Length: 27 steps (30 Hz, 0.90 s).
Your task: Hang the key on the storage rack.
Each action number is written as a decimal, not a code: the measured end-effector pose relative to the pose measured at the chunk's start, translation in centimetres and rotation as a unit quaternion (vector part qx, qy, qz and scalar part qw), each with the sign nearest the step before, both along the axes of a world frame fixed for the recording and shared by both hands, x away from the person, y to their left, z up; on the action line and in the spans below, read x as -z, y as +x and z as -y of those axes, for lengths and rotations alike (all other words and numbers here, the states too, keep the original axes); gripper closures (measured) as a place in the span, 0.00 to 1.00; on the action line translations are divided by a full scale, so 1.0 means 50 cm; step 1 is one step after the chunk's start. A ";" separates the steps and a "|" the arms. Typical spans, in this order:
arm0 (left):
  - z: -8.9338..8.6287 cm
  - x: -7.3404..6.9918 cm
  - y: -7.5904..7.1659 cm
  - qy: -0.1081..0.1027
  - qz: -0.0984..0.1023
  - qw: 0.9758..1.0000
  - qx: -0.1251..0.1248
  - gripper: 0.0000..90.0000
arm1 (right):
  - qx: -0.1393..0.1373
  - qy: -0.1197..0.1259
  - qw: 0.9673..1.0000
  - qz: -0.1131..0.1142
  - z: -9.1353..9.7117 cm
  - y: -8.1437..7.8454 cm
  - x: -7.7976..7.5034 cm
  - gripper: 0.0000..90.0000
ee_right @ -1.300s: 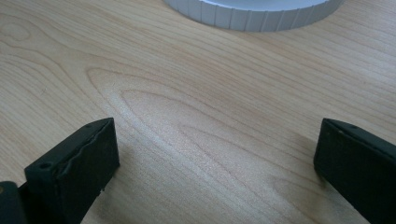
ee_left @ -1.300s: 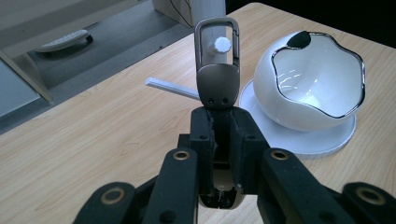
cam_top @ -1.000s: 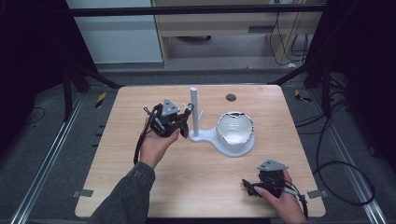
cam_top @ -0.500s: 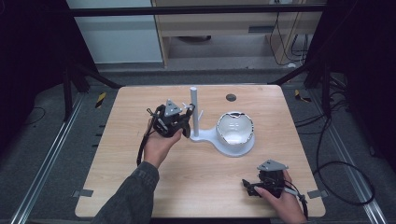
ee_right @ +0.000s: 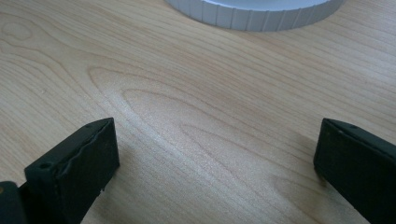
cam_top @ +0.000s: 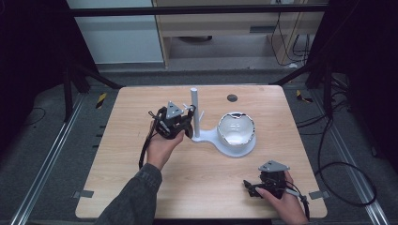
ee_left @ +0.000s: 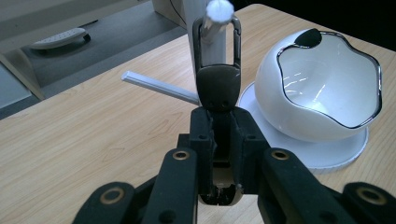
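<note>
My left gripper (cam_top: 187,121) is beside the upright post of a white stand (cam_top: 195,108) and is shut on a dark key fob (ee_left: 218,88). The fob's metal clip (ee_left: 217,39) points away from me, and its loop is around a white peg (ee_left: 219,10) that sticks out of the post. My left gripper (ee_left: 219,116) pinches the fob's lower end between its jaws. On the stand's round base sits a white bowl with a chrome rim (cam_top: 237,129), to the right of the post. My right gripper (cam_top: 249,187) rests open near the table's front right edge, with bare wood between its jaws (ee_right: 215,154).
A second thin peg (ee_left: 159,86) juts sideways from the post. The stand's ribbed base edge (ee_right: 261,14) lies ahead of the right gripper. A small dark round hole (cam_top: 232,98) marks the table's far side. Black frame rails and cables surround the table.
</note>
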State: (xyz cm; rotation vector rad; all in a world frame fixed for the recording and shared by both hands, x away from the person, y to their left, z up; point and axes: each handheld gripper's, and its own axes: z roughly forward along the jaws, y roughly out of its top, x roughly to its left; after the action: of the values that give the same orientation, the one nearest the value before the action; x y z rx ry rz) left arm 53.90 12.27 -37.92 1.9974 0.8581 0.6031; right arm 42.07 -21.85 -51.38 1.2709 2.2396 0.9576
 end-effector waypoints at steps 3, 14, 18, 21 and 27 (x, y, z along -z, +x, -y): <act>0.003 0.002 0.001 -0.002 0.000 1.000 -0.001 0.89 | 0.000 0.000 1.000 0.000 0.000 0.000 0.000 0.00; 0.006 0.010 0.002 -0.012 0.007 1.000 -0.010 0.88 | 0.001 0.000 1.000 0.000 0.000 0.000 0.000 0.00; 0.010 0.011 0.003 -0.013 0.007 1.000 -0.011 0.88 | 0.001 0.000 1.000 0.000 0.000 0.000 0.000 0.00; 0.011 0.012 0.005 -0.014 0.007 1.000 -0.011 0.88 | 0.000 0.000 1.000 0.000 0.000 0.000 0.000 0.00; 0.015 0.015 0.008 -0.017 0.008 1.000 -0.014 0.88 | 0.000 0.000 1.000 0.000 0.000 0.000 0.000 0.00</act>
State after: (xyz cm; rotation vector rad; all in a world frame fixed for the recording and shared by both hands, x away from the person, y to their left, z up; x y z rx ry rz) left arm 54.29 11.51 -38.69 1.9511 0.8825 0.6163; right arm 42.07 -21.85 -51.38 1.2716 2.2391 0.9573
